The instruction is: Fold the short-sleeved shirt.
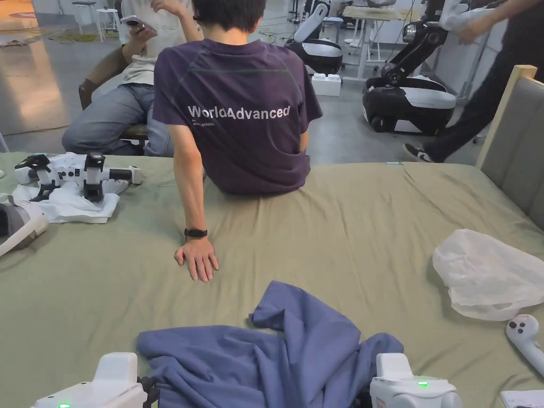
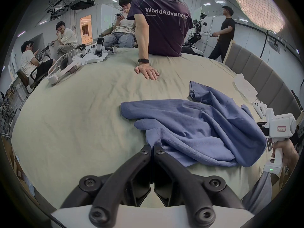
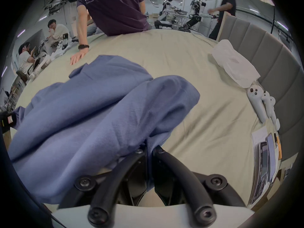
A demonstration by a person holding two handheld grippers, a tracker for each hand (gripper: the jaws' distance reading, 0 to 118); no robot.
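A blue short-sleeved shirt (image 1: 297,350) lies crumpled on the green bed sheet (image 1: 372,228), near the front edge. In the left gripper view my left gripper (image 2: 152,146) is shut, its jaw tips pinching the shirt (image 2: 197,129) at its near hem. The right gripper view has my right gripper (image 3: 149,149) shut on a bunched fold of the shirt (image 3: 98,108), with cloth running down between the jaws and lifted towards the camera. Both white gripper bodies sit at the bottom of the head view, one on each side of the shirt.
A person in a purple shirt sits on the bed's far edge, one hand (image 1: 197,258) pressed on the sheet. A white plastic bag (image 1: 489,276) and a white controller (image 1: 526,340) lie at right by the grey headboard (image 1: 515,143). Spare grippers on white cloth (image 1: 69,183) lie far left.
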